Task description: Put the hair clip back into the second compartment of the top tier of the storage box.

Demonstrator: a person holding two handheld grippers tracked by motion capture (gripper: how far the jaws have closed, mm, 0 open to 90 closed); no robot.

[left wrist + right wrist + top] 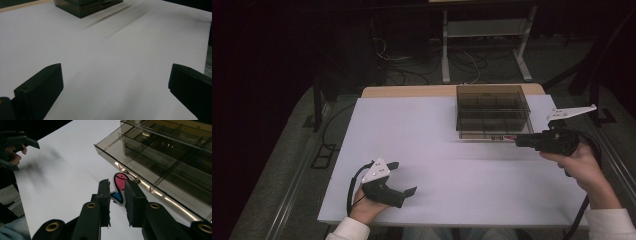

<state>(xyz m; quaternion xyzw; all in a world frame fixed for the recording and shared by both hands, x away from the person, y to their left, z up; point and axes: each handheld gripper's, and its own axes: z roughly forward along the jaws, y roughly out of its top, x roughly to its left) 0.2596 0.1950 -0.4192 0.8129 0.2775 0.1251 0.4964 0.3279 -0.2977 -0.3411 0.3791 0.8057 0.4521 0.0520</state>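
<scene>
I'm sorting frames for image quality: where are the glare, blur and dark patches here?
High view: the room beyond the table is nearly black, while the tabletop is evenly lit. Left gripper view: soft streaked shadows run from the smoked box, and the near tongs look soft. Right gripper view: bright glare lines the box's front rim, and the other hand throws a smeared shadow.

High view: fixed above the near edge, facing forward and down over the whole worktop [437, 150]. Left gripper view: low, close to the worktop, facing the organiser [85, 7] at the far edge. Right gripper view: very near that organiser; shares it with both others.
</scene>
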